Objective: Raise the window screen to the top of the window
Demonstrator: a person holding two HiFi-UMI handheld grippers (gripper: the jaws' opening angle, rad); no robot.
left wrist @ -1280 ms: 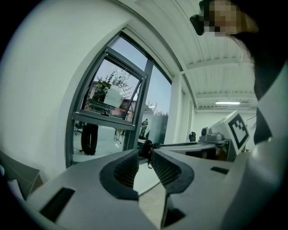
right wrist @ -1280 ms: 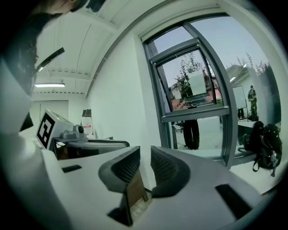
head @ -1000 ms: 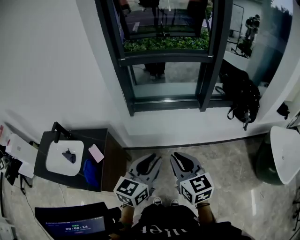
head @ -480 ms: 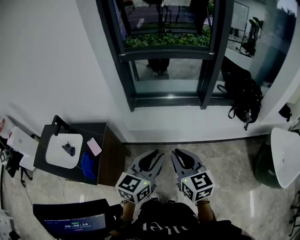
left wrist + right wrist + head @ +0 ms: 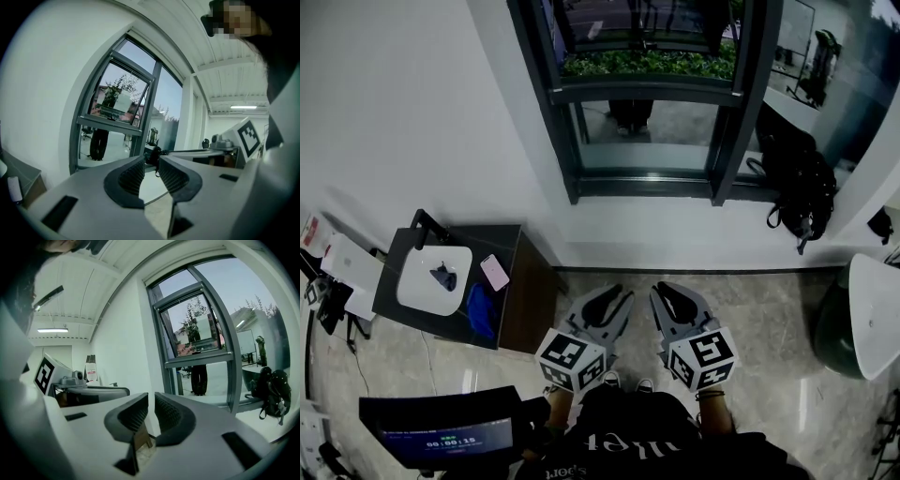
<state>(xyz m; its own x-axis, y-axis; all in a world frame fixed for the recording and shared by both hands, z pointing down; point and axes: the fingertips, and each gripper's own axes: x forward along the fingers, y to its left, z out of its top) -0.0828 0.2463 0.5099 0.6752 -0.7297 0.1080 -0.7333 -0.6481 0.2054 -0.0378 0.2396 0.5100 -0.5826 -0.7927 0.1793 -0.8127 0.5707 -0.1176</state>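
The dark-framed window [image 5: 647, 183] is set low in the white wall ahead, with a horizontal bar [image 5: 647, 89] across it. I cannot make out a screen on it. My left gripper [image 5: 614, 292] and right gripper [image 5: 667, 289] are held side by side close to my body, over the tiled floor and well short of the window. Both are shut with nothing between the jaws. The left gripper view looks past the left gripper [image 5: 152, 161] to the window [image 5: 117, 122]. The right gripper view shows the right gripper [image 5: 151, 397] below the window [image 5: 197, 348].
A dark cabinet [image 5: 511, 244] stands at my left with a white tray [image 5: 431, 277], a pink phone [image 5: 495, 272] and a blue cloth [image 5: 480, 314]. A black backpack [image 5: 802, 192] leans at the window's right. A white round table [image 5: 877, 314] is at far right, a monitor [image 5: 441, 436] at lower left.
The head view has shifted a little, so the window and cabinet sit slightly to the right of before. Both grippers stay shut and side by side, barely moved.
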